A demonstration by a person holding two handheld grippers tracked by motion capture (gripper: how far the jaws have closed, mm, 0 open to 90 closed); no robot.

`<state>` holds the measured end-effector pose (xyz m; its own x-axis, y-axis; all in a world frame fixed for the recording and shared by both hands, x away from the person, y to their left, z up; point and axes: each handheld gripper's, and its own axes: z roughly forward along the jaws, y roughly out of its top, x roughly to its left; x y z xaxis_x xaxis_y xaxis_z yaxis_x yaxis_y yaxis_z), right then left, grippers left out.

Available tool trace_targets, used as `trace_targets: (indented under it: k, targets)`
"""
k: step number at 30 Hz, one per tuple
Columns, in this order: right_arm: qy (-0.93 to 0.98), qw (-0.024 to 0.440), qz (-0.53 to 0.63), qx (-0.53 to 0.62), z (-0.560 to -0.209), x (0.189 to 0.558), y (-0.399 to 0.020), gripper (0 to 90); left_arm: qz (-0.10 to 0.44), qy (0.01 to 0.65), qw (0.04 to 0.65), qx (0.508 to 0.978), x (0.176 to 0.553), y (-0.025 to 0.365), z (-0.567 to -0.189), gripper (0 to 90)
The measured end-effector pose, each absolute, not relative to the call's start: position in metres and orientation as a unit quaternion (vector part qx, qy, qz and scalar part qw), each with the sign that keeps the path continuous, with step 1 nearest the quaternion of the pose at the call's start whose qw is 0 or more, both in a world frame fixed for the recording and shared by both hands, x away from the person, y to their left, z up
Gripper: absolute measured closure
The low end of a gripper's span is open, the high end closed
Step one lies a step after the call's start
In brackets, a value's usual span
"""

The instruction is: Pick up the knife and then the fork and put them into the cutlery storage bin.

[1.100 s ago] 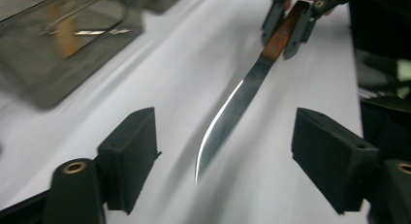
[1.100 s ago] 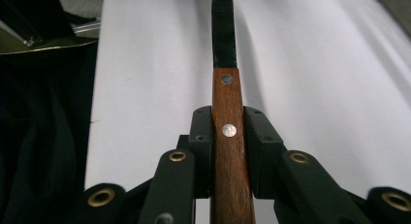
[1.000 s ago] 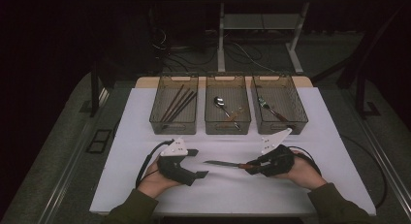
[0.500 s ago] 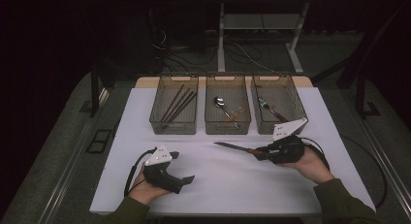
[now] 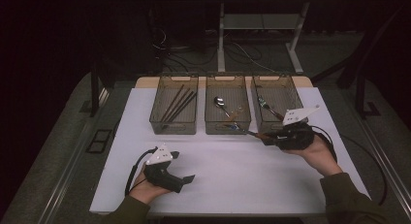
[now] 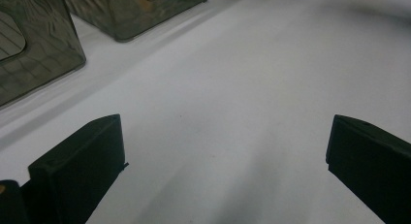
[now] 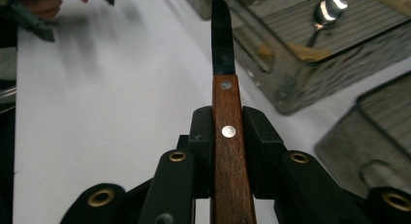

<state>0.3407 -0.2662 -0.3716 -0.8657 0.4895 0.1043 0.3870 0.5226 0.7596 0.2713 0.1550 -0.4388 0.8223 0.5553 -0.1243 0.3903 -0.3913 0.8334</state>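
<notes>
**Holding a wooden-handled knife at the middle bin**

Clamping the brown wooden handle of a dark-bladed, riveted table knife [image 7: 226, 122], the right gripper [image 5: 269, 138] has its two black jaws pressed against both sides of the handle, with the serrated blade sticking out ahead. In the high view the knife [image 5: 245, 132] is held roughly level above the white table [image 5: 252, 180], its tip reaching the near wall of the middle clear plastic bin [image 5: 228, 126].

That bin holds a shiny metal spoon [image 7: 328, 9]. The clear plastic bin on the left [image 5: 174, 127] holds several dark sticks [image 5: 178, 104], and the clear plastic bin on the right [image 5: 291, 95] holds a fork-like utensil [image 5: 266, 106]. The three bins stand side by side along the far part of the table.

Well apart, at the near left, the left gripper [image 5: 186, 171] rests low over the bare tabletop, its jaws having just spread fully wide, with nothing between them.
</notes>
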Motion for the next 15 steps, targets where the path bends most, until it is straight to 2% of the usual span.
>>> trace_targets:
  k: [15]
  targets:
    - [0.846,0.085,0.438,0.293,-0.355,0.357,-0.285,75.0,0.092,0.290,0.470,0.829,0.271,0.155,-0.437,0.3]
